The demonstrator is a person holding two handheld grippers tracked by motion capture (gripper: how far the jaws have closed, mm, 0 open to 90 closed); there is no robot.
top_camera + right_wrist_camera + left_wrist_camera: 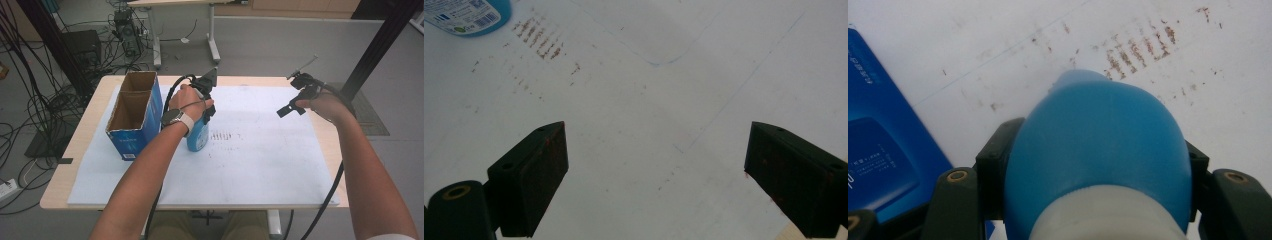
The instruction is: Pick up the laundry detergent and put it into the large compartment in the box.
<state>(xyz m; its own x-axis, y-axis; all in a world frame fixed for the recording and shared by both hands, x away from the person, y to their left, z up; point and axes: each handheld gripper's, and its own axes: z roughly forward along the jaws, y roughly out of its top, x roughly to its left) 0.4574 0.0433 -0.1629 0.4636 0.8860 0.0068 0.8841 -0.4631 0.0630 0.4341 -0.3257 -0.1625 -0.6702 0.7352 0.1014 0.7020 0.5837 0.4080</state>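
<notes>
Left gripper view: the blue bottle [1098, 150] is being clamped between the two black jaws of the left gripper [1093, 180], one pad being pressed against each flank just above the white cap [1108, 215]. Beyond the jaws, brown scuff marks [1138, 50] are being shown on the white sheet [998, 40], and a blue carton [878, 150] is lying off to one side of the tool. From the high view, the bottle is being held upright on the sheet, just beside the open carton [135, 112]. The right gripper [656, 175] is being held well apart from the bottle, its jaws being kept wide with nothing between them above bare sheet.
</notes>
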